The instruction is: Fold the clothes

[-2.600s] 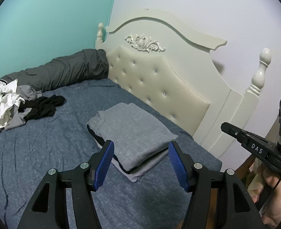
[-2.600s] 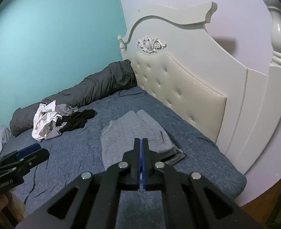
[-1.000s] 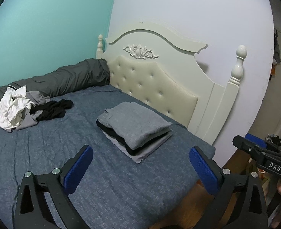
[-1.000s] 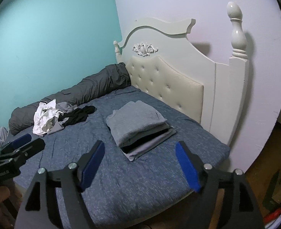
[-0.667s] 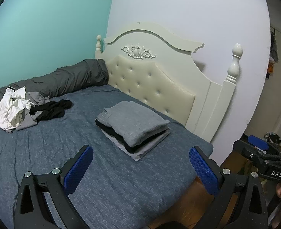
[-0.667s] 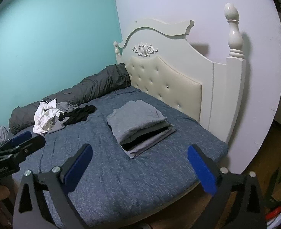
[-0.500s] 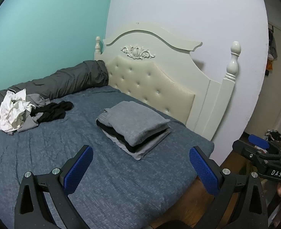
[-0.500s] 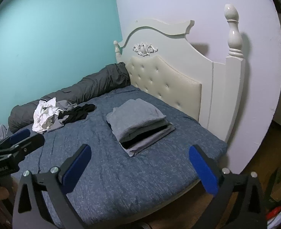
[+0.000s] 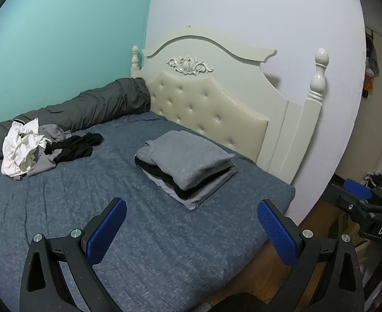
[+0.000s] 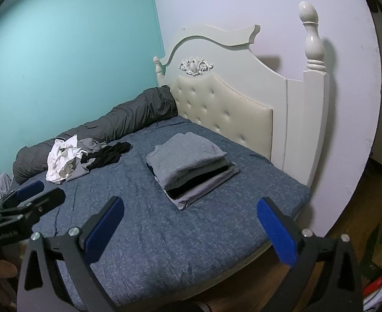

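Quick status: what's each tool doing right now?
Left tool: open, holding nothing.
Right tool: open, holding nothing.

Dim, cool room light, soft shadows, sharp focus, fisheye bending and dark corners.

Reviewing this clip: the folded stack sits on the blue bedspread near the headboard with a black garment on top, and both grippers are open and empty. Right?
Not quite. The top garment of the folded stack is grey; the black one lies lower, between grey layers, as the left wrist view shows. The rest holds: the stack sits on the blue bedspread near the headboard, and the left gripper and right gripper are open and empty.
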`<state>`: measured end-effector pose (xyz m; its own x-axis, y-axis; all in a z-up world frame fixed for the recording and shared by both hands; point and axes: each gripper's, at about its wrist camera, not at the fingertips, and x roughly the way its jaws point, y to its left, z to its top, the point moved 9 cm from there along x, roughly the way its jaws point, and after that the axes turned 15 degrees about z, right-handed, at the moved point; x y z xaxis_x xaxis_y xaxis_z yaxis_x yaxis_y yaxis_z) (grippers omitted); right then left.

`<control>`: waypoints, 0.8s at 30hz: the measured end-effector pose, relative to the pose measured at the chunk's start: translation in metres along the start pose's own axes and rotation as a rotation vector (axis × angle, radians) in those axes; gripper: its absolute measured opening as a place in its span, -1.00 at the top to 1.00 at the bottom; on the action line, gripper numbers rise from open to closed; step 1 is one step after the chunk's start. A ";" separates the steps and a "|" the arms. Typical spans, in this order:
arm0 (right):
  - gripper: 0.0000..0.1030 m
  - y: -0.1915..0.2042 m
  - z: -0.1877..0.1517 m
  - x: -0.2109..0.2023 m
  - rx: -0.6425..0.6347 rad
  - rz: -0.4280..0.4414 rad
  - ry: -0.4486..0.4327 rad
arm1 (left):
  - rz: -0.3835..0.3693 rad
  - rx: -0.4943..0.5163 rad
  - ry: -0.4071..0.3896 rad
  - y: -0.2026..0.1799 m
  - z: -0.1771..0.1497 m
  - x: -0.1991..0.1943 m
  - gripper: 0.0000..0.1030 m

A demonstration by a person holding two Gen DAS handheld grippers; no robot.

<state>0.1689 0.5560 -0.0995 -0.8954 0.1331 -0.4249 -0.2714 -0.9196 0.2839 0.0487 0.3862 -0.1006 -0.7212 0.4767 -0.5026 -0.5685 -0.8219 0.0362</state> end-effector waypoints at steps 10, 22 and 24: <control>-0.99 0.001 -0.009 0.003 0.001 -0.003 0.019 | -0.001 -0.008 0.017 0.001 -0.008 0.003 -0.99; -0.99 -0.003 -0.014 0.002 0.015 -0.012 0.017 | 0.005 -0.007 0.033 0.001 -0.016 0.006 -0.99; -0.99 -0.002 -0.015 0.002 0.014 -0.012 0.019 | 0.006 -0.008 0.032 0.001 -0.015 0.006 -0.99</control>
<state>0.1731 0.5529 -0.1139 -0.8850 0.1371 -0.4450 -0.2876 -0.9125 0.2908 0.0503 0.3835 -0.1167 -0.7116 0.4619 -0.5294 -0.5612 -0.8271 0.0326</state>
